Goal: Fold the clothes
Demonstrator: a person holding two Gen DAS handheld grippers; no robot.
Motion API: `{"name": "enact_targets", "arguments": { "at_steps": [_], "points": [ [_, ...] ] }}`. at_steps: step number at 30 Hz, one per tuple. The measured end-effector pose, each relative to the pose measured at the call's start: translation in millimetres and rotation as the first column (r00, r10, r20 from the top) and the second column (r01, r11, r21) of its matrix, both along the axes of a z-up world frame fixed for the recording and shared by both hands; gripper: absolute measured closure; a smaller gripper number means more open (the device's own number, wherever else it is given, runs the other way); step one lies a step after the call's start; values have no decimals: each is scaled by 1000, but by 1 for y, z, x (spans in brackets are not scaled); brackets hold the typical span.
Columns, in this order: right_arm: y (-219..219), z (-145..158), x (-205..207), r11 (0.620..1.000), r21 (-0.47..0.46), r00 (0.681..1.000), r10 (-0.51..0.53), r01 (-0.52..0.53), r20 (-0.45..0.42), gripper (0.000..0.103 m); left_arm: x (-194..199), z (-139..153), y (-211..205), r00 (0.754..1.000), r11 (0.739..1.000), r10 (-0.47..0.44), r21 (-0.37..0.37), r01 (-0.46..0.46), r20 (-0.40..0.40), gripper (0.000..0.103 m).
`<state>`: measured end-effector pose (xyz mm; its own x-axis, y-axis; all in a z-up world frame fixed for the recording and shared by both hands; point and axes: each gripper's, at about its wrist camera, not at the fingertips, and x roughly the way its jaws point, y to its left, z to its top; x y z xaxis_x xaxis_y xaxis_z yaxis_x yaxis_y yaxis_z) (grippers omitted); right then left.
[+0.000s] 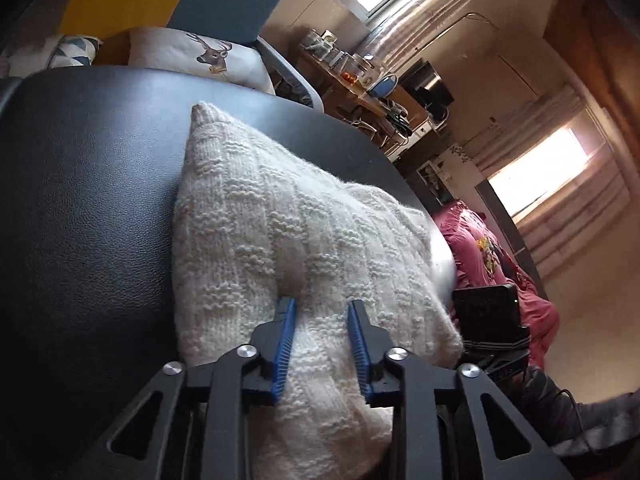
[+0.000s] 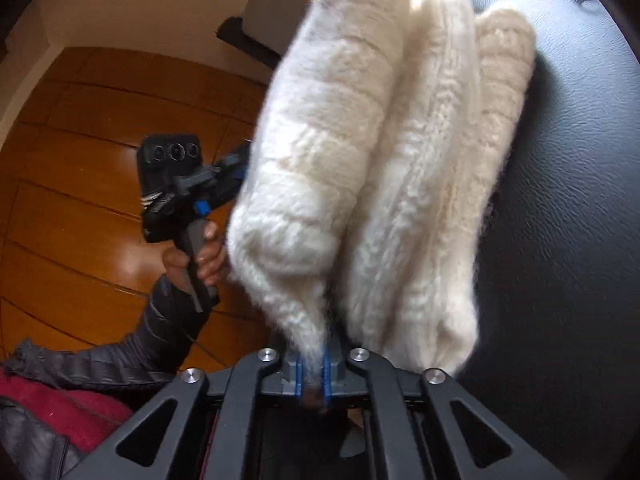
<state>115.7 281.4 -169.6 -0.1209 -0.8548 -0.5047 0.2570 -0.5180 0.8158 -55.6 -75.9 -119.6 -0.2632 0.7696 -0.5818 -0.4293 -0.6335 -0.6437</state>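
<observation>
White sweater (image 1: 288, 248) on the black bench (image 1: 88, 208).
Right tool (image 2: 316, 364) pinched its fluffy corner; only that view showed this. Left tool (image 1: 321, 308) was apart. Wood floor (image 2: 80, 128) at 9 o'clock.

Left gripper (image 1: 321, 306) had its blue-padded jaws parted, tips resting on knit fabric without pinching it. Right gripper (image 2: 316, 364) was clamped tight, jaws nearly together with fabric pinched between. Left hand (image 2: 200, 258), in a dark puffy sleeve, gripped its handle.
</observation>
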Motion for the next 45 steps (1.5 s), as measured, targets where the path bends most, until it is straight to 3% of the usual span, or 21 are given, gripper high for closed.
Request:
{"name": "enact_targets", "arguments": {
  "at_steps": [2,5,6,9,12,17,19,22,26,33,35,38,41,45],
  "points": [
    [-1,10,8,997,72,1000,28,-27,-8,93,5,4,-2,1000,1000,22,19,-22,0,77],
    [23,36,11,997,44,998,-58,60,-27,76,17,11,1,998,999,44,1,-44,-41,76],
    [32,48,8,993,32,992,-108,111,-64,76,22,13,0,997,998,57,12,-57,-55,76],
    [51,70,-22,962,-17,951,-273,274,-148,73,35,21,-9,990,992,112,65,-107,-85,73],
    [53,71,-46,928,3,916,-368,374,-159,70,49,26,-16,983,986,149,89,-139,-110,70],
    [39,80,-64,919,81,905,-360,386,-228,69,74,13,-17,990,997,78,33,-75,-114,65],
    [33,83,-72,913,112,900,-355,392,-255,69,77,5,-12,995,999,33,46,-29,-90,62],
    [24,89,-83,902,158,891,-345,401,-295,90,81,-4,1,995,996,-67,56,71,-69,60],
    [13,96,-97,883,218,879,-327,415,-348,94,79,-10,13,988,987,-144,61,147,-48,54],
    [4,58,-124,861,293,896,-332,415,-294,94,89,-10,35,962,963,-271,-21,270,-40,54],
    [2,46,-131,855,314,901,-334,413,-277,94,88,-1,34,960,960,-280,-3,280,-25,54],
    [-2,30,-143,844,346,907,-338,410,-251,94,79,22,28,962,958,-271,90,273,-39,54],
    [-6,19,-152,838,365,911,-341,406,-232,93,50,33,37,976,976,-204,65,209,-82,53],
    [-14,38,-140,860,346,918,-291,375,-271,84,12,48,49,983,992,-114,37,120,-142,48]
  ]
}}
